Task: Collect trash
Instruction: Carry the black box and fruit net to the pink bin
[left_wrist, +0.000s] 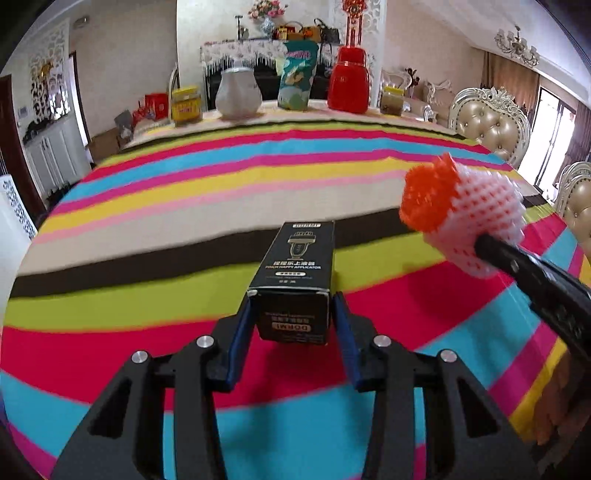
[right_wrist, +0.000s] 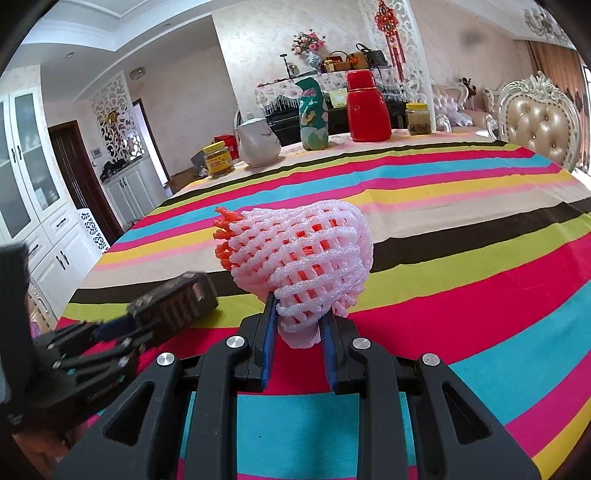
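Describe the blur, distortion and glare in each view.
Left wrist: strong fisheye bends the striped cloth into arcs; the box is sharp, the foam net slightly soft; the window at right is blown out. Right wrist: same bending and dark corners; foam net crisp in the right gripper, while the left gripper and box smear with motion blur.

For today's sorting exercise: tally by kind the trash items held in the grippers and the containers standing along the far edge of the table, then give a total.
Black box in left gripper: 1
Foam nets in right gripper: 1
Yellow-lidded jars: 2
White jug: 1
Teal pouch: 1
Red flask: 1
Total: 7
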